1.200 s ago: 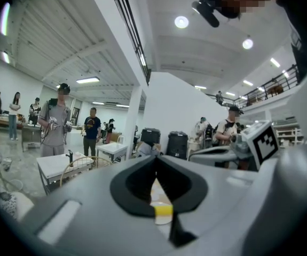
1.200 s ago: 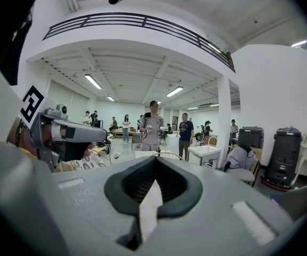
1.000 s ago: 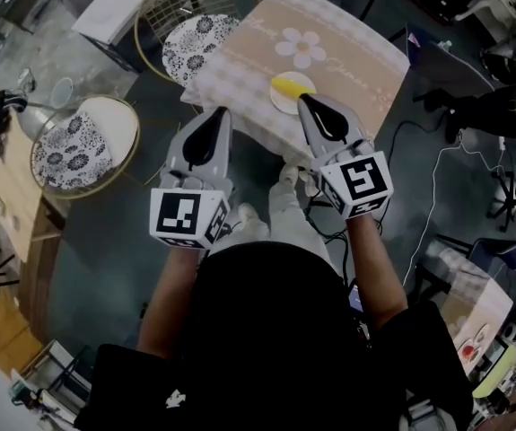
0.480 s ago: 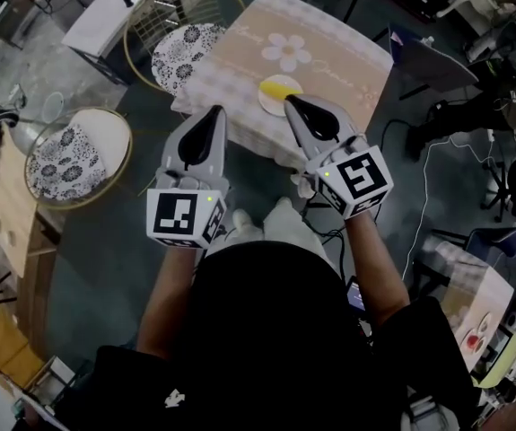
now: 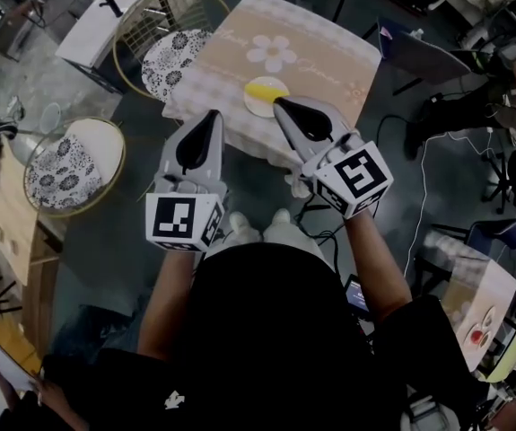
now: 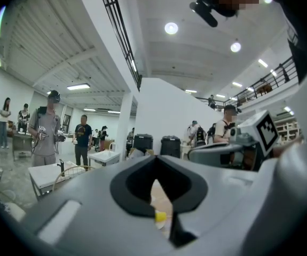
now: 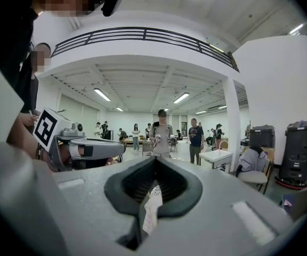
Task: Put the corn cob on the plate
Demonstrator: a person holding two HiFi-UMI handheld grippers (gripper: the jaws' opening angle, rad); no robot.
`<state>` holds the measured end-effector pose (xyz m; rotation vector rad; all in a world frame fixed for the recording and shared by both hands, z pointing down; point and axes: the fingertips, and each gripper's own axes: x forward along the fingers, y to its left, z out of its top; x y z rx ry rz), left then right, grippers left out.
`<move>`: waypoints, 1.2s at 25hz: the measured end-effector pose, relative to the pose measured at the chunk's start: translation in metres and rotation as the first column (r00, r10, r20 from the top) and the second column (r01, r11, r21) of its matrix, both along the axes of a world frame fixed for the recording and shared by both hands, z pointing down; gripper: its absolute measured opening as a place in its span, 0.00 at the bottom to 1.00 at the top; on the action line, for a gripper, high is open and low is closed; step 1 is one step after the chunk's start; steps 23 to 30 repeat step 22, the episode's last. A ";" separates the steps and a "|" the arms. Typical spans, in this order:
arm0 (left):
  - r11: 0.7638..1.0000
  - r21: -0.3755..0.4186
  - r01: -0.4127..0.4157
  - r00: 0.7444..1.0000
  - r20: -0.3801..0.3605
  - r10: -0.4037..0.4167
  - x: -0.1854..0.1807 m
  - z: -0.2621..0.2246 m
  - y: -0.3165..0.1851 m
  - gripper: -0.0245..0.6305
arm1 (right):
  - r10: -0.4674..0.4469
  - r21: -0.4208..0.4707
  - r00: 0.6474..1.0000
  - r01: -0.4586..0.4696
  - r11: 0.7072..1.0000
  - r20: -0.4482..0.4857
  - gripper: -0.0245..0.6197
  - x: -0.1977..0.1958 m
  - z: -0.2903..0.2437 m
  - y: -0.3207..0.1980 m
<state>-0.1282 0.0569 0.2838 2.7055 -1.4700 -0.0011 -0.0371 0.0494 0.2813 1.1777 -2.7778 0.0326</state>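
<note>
**Head view.** The corn cob [image 5: 262,88] lies on the small pale plate [image 5: 259,108], which sits near the front edge of the cloth-covered worktop [image 5: 316,52]. The left gripper [image 5: 213,115] and the right gripper [image 5: 278,103] are held roughly level on the person's side of the worktop. Each has its jaws closed on nothing, and both are clear of the cob.

**Handling.** We judge the cob to be light, stiff and roughly cylindrical, so it is apt to roll on the shallow plate. Its kernelled skin should give the pads fair purchase. We would take it across the middle of its length, with the jaws square to its long axis, so that it neither pivots nor slides out endwise. At this size we cannot tell whether it is real or a plastic model.

**Left gripper view.** Through the notch above the closed jaws we see a sliver of cloth and one yellow end of the cob [image 6: 160,216].

**Right gripper view.** The jaws are together, and only a strip of what is probably the cloth shows through the notch. No cob is visible here.

Only the head view shows the cob and the plate whole.
</note>
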 end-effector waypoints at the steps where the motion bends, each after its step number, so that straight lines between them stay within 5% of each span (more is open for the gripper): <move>1: 1.000 0.001 -0.002 1.000 0.000 0.002 0.005 -0.001 0.002 0.05 | -0.003 0.002 1.000 0.003 1.000 0.001 0.04 0.003 -0.001 0.002; 30: 1.000 -0.009 -0.009 1.000 0.008 0.010 0.045 -0.002 0.011 0.05 | -0.012 -0.006 1.000 0.012 1.000 0.019 0.04 0.040 -0.003 0.011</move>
